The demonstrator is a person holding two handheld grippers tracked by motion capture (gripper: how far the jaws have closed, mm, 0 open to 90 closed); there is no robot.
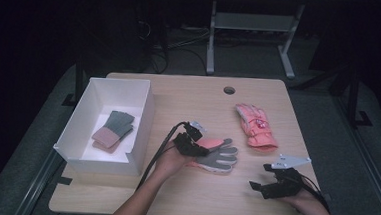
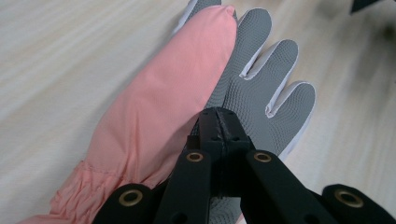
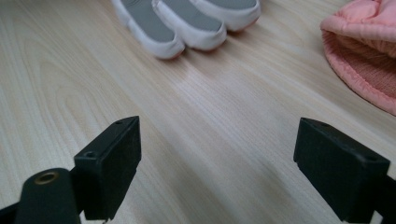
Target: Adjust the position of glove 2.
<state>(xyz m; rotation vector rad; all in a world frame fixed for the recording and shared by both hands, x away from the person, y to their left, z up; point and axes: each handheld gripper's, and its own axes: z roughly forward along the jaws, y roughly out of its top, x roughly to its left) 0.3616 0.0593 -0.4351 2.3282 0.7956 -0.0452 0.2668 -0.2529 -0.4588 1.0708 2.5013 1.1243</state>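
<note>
A glove with a grey textured palm (image 1: 220, 158) (image 2: 261, 88) lies palm up in the middle of the table, its pink back fabric (image 2: 163, 107) folded up over one side. My left gripper (image 1: 197, 144) (image 2: 218, 116) is shut, and its tips pinch the glove where the pink fold meets the grey palm. A second, padded pink glove (image 1: 255, 126) (image 3: 369, 51) lies farther right. Near the front right edge my right gripper (image 1: 257, 186) (image 3: 217, 158) rests open over bare wood, with the grey glove's fingertips (image 3: 187, 23) ahead of it.
A white open box (image 1: 144, 115) stands at the table's left and holds a folded green and pink pair of gloves (image 1: 113, 131). A round cable hole (image 1: 229, 90) sits near the far edge. Beyond the table are a desk frame and cables on the floor.
</note>
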